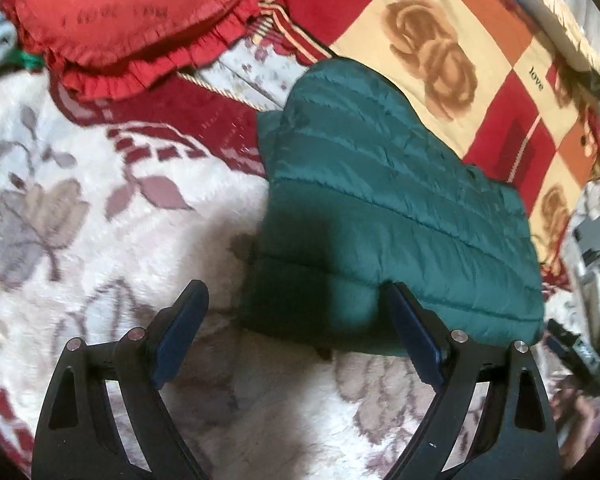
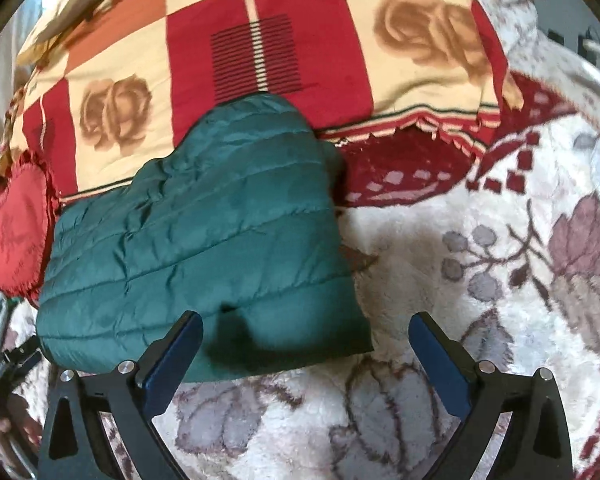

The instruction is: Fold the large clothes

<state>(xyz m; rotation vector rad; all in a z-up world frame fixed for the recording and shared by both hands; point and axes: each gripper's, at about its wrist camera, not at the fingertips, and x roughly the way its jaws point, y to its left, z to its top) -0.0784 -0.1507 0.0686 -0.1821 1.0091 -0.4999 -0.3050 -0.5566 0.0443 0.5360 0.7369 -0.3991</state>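
Note:
A dark green quilted puffer jacket [image 1: 384, 216] lies folded into a compact bundle on a white floral blanket [image 1: 100, 208]; it also shows in the right wrist view [image 2: 204, 248]. My left gripper [image 1: 296, 300] is open and empty, hovering over the jacket's near left corner. My right gripper [image 2: 306, 330] is open and empty, over the jacket's near right corner. The other gripper shows at each view's edge: the right one [image 1: 576, 352], the left one [image 2: 4, 364].
A red frilled heart-shaped cushion [image 1: 140, 20] lies at the back left; it also shows in the right wrist view [image 2: 12, 236]. A red, cream and orange rose-patterned blanket [image 1: 440, 52] lies behind the jacket, seen too in the right wrist view [image 2: 260, 40]. Furniture shows at the right edge [image 1: 596, 248].

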